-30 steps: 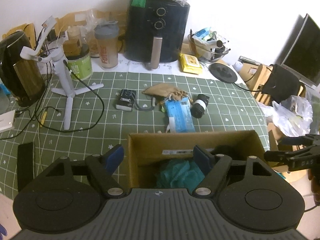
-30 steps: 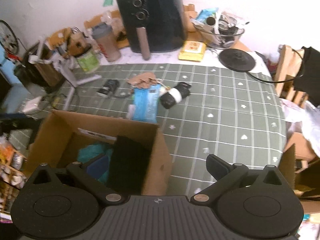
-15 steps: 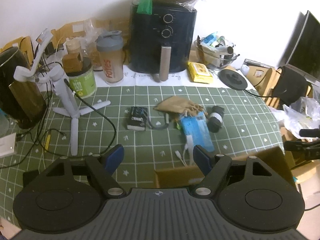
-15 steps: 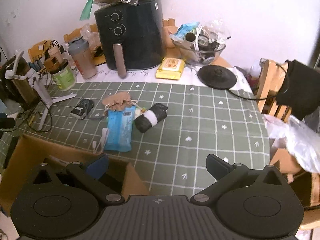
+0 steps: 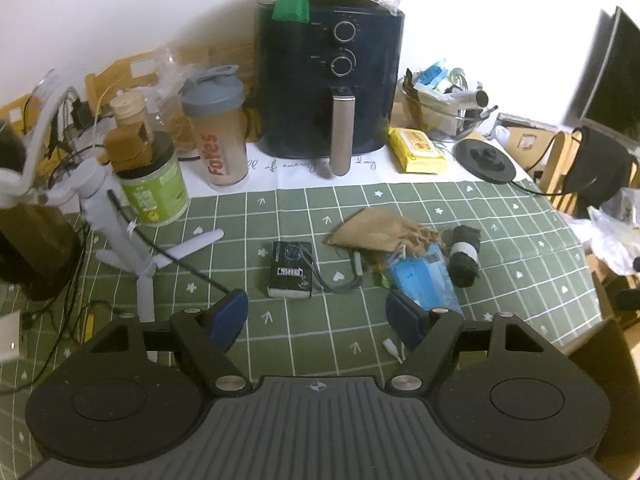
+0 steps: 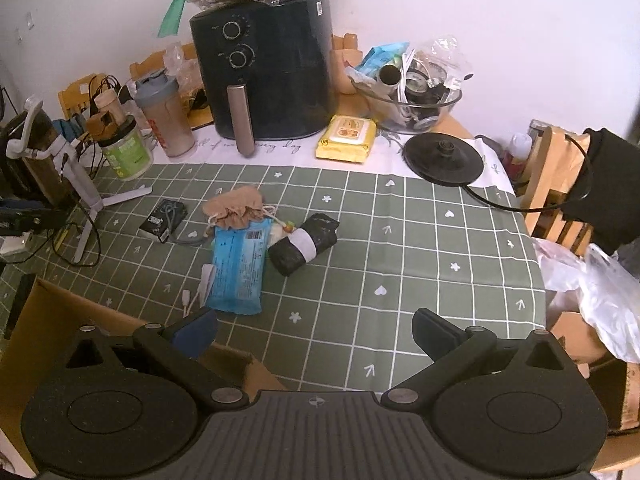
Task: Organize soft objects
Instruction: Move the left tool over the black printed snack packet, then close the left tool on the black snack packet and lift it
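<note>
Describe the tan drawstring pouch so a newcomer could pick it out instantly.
Start at the black air fryer; on the green checked cloth before it lies a cluster. The tan drawstring pouch is its rearmost piece, touching the blue packet: the only crumpled, beige fabric thing there.

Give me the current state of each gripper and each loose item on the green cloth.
left gripper: open, empty, above the cloth.
right gripper: open, empty.
tan drawstring pouch: lying flat, partly under the blue packet.
blue packet: lying flat, sealed.
black roll: on its side, white band around it.
small black box: flat, cord lying across it.
cardboard box: open-topped, at the table edge.
</note>
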`<action>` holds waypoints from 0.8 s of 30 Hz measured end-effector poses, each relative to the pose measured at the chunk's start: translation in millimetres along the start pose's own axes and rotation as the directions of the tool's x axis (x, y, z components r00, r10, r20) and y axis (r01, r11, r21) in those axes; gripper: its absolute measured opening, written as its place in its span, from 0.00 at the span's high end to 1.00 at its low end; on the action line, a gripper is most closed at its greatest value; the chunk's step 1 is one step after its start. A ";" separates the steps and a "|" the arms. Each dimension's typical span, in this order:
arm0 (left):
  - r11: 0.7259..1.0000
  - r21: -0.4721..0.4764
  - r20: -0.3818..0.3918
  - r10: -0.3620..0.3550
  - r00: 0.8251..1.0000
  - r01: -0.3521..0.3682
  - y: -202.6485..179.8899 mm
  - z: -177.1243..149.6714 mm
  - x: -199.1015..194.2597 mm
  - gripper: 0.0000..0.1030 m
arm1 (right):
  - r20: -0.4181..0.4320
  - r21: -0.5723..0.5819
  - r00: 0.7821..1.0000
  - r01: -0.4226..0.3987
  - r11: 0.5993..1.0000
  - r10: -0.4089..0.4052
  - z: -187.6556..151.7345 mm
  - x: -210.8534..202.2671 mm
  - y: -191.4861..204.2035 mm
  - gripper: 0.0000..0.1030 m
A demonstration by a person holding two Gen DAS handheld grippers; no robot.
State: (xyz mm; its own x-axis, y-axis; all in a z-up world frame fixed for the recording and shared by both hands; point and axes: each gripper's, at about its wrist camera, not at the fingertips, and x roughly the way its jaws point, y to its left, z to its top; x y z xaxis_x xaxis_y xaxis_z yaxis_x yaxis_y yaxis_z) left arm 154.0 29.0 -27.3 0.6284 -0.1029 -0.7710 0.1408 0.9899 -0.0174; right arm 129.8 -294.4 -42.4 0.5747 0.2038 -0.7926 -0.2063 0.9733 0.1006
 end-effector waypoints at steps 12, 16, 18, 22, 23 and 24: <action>0.996 0.089 -0.042 0.010 0.999 -0.007 8.2 4.0 67.5 0.27 | 0.022 0.091 1.000 0.016 0.996 -0.018 6.1 -3.5 -11.4 0.00; 0.992 0.126 -0.064 0.038 0.997 -0.030 9.8 2.0 94.7 0.27 | 0.013 0.106 1.000 0.021 0.994 -0.022 4.5 -3.2 -11.9 0.00; 0.991 0.133 -0.070 0.040 0.997 -0.030 11.6 1.4 107.4 0.27 | 0.005 0.111 1.000 0.025 0.993 -0.026 3.5 -2.9 -11.6 0.00; 0.990 0.134 -0.105 0.057 0.993 -0.042 14.4 -0.2 135.3 0.27 | -0.007 0.113 0.999 0.038 0.993 -0.038 2.2 -4.1 -10.1 0.00; 0.988 0.141 -0.113 0.072 0.991 -0.056 14.2 -0.7 140.9 0.27 | -0.011 0.111 0.999 0.044 0.993 -0.043 1.8 -4.5 -9.3 0.00; 0.987 0.148 -0.114 0.086 0.990 -0.068 13.9 -1.1 145.4 0.27 | -0.014 0.110 0.999 0.048 0.993 -0.046 1.1 -4.5 -8.7 0.00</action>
State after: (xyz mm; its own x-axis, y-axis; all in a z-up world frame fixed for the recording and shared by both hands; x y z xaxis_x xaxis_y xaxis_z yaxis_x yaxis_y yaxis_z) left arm 246.5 27.8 -140.4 0.5467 -0.0060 -0.8373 0.2093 0.9692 0.1297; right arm 129.8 -303.7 -39.1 0.5725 0.1570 -0.8047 -0.0900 0.9876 0.1286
